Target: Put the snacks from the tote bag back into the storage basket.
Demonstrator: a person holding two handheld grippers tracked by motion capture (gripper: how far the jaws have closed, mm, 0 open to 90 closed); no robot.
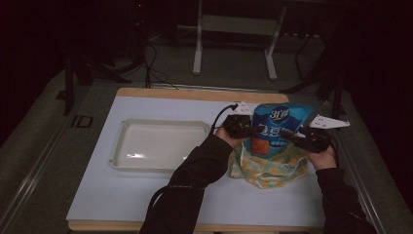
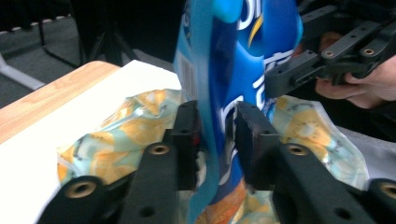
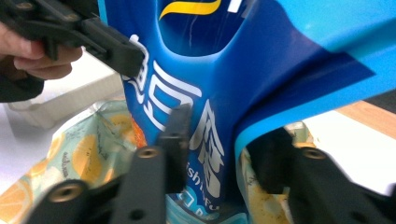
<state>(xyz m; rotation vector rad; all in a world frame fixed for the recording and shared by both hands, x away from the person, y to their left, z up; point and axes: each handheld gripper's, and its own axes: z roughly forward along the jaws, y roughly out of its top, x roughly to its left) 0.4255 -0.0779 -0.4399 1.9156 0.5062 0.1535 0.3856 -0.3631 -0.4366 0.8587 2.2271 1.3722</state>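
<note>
A blue snack bag (image 1: 277, 129) stands upright inside an open yellow-and-teal patterned bag (image 1: 268, 168) at the table's right side. My left gripper (image 1: 255, 130) holds the blue bag's left edge. In the left gripper view the blue bag (image 2: 233, 56) runs between my left gripper's (image 2: 215, 135) black pads, which press on it. My right gripper (image 1: 288, 134) holds the right edge. In the right gripper view a fold of the blue bag (image 3: 243, 70) sits pinched in the right gripper (image 3: 222, 149). The patterned bag (image 3: 88, 149) lies below.
An empty cream tray (image 1: 160, 122) sits left of the bags on the white tabletop (image 1: 146, 195), which has a wooden border. Black cables trail from the grippers. Behind the table stand metal frame legs (image 1: 197, 53) on a dark floor.
</note>
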